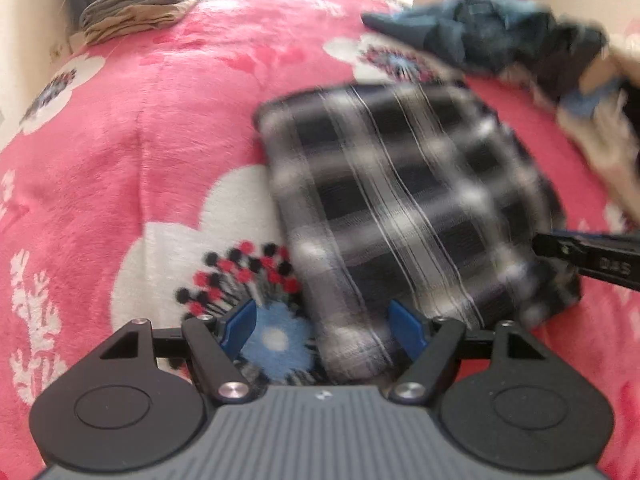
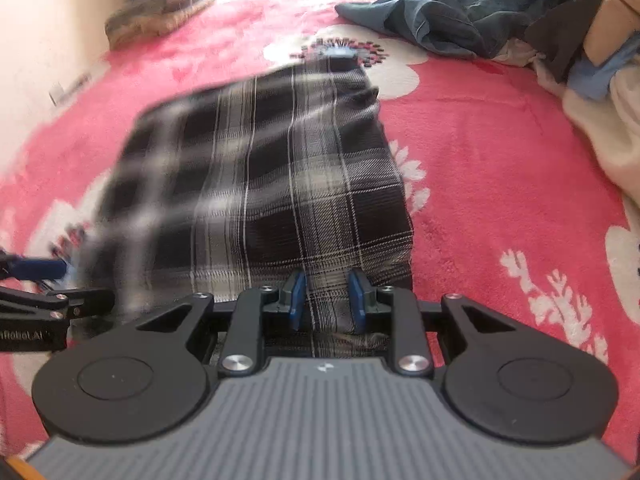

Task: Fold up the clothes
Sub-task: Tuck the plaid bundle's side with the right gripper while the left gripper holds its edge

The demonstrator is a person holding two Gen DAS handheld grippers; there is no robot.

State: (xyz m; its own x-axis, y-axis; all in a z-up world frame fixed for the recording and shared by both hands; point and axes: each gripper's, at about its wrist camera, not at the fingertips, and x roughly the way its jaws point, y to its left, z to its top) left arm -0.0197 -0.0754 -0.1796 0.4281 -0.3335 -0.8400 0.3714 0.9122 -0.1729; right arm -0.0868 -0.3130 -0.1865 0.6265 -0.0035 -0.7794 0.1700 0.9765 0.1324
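A black-and-white plaid garment (image 1: 400,200), folded into a rectangle, lies on the pink flowered blanket (image 1: 140,120). My left gripper (image 1: 322,326) stands open at the garment's near left corner; the corner lies between the blue pads without being pressed. In the right wrist view the plaid garment (image 2: 260,168) stretches away from my right gripper (image 2: 327,300), which is shut on its near edge, with fabric bunched between the pads. Its left half is blurred. The right gripper's finger (image 1: 588,260) shows at the garment's right edge, and the left gripper (image 2: 36,280) at its left.
A heap of jeans and dark clothes (image 2: 460,12) lies at the far right, with cream and blue cloth (image 2: 600,128) beside it. A folded stack of grey and tan clothes (image 1: 136,16) sits at the far left by the wall. Pink blanket (image 2: 480,160) spreads on the garment's right.
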